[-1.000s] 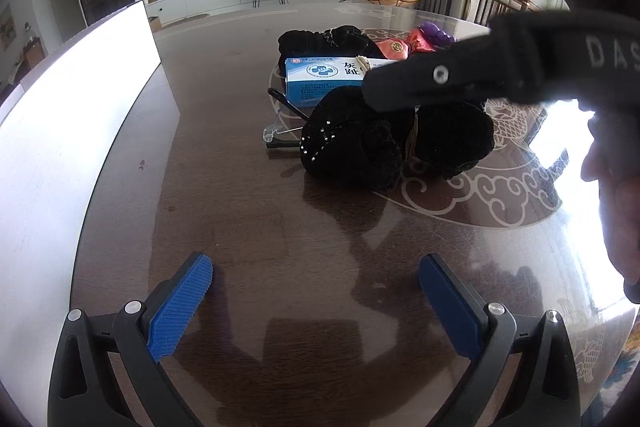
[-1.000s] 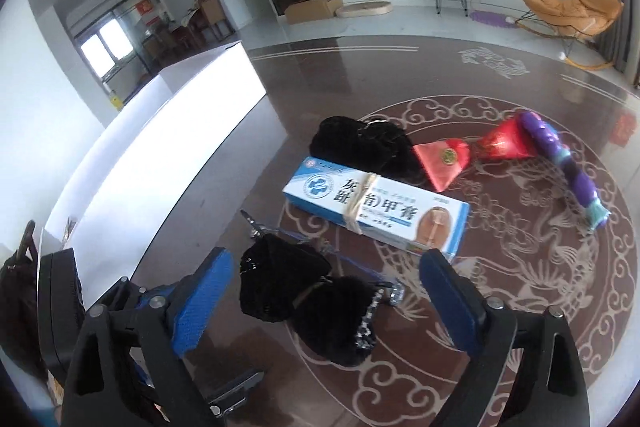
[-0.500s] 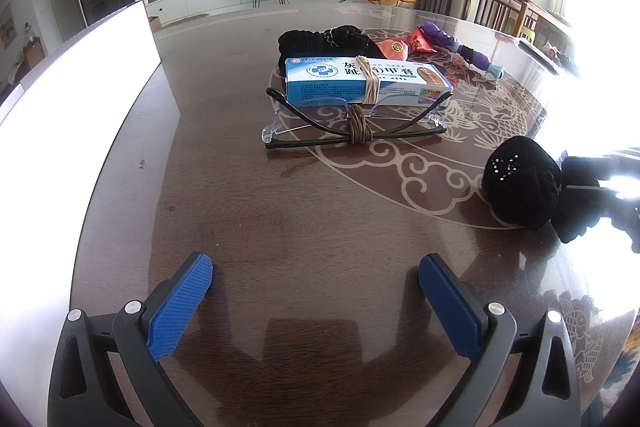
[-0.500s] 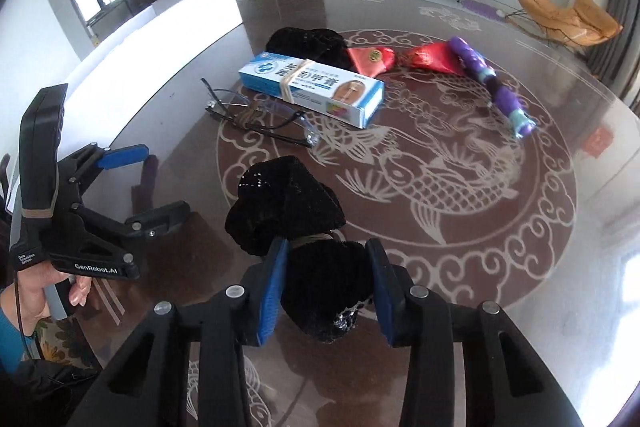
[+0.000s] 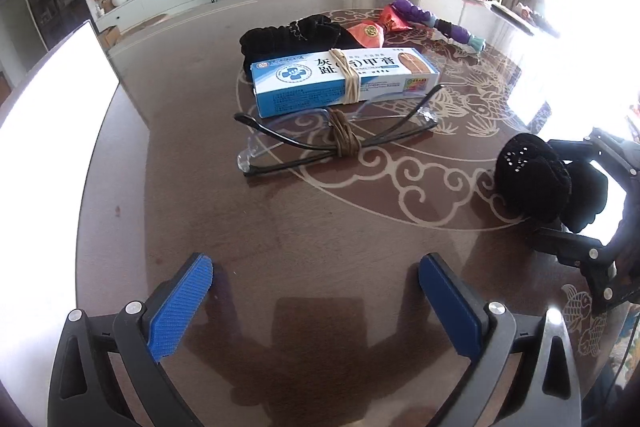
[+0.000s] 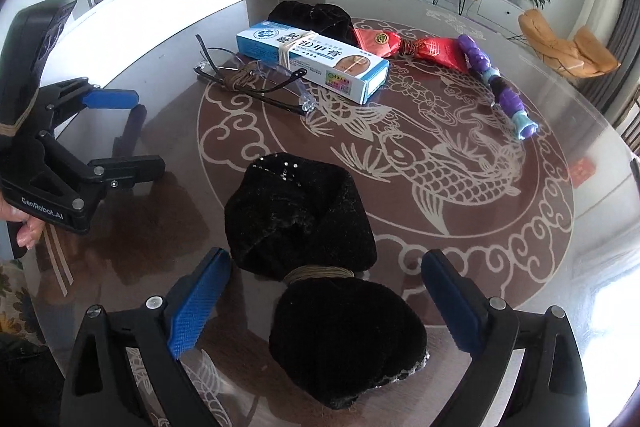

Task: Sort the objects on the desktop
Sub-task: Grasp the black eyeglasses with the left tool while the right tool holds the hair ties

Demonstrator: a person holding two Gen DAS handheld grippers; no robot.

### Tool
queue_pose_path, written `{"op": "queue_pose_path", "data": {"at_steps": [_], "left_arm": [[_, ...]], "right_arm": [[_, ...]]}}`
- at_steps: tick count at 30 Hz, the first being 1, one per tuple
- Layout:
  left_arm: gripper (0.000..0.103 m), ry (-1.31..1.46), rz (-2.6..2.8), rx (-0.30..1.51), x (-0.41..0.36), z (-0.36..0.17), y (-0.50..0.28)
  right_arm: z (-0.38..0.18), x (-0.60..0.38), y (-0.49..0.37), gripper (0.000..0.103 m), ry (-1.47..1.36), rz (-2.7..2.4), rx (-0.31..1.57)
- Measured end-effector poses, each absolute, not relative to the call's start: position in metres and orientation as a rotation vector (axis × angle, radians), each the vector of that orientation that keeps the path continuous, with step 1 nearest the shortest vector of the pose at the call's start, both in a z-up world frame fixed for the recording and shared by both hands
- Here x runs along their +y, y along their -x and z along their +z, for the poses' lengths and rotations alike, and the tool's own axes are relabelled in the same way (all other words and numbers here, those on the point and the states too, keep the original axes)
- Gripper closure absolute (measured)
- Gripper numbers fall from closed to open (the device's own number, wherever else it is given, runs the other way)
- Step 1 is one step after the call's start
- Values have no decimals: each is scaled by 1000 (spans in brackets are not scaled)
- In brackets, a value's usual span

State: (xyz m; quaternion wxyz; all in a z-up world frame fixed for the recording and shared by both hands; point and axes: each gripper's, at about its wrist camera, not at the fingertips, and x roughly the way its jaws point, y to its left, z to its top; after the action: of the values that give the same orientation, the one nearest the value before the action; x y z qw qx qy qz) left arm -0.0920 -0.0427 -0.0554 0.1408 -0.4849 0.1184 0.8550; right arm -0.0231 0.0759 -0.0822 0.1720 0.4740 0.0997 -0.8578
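Empty and spread wide, my left gripper [image 5: 316, 301] hovers over bare table [image 5: 280, 227] short of the tied glasses [image 5: 340, 135], while from my right wrist my right gripper [image 6: 326, 301] is opening around the black fabric bundle [image 6: 320, 259] lying on the table.

Glossy, mirror-smooth table [image 6: 500, 227]; fuzzy black cloth bundle [image 6: 304, 223] with sequins; smooth cardboard box [image 6: 316, 61]; ribbed blue pads [image 6: 198, 309].
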Motion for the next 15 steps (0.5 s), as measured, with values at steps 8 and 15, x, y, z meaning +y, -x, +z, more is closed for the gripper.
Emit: {"op": "queue_pose_path", "data": {"at_steps": [8,15], "left_arm": [[0,1294,2405,580,-19,-49,149],[41,1194,2300,455,0,-47,138]], "right_arm": [[-87,83,17,0,-1296,-2514,237],[-85,82,18,0,-1297,-2515,236]]}}
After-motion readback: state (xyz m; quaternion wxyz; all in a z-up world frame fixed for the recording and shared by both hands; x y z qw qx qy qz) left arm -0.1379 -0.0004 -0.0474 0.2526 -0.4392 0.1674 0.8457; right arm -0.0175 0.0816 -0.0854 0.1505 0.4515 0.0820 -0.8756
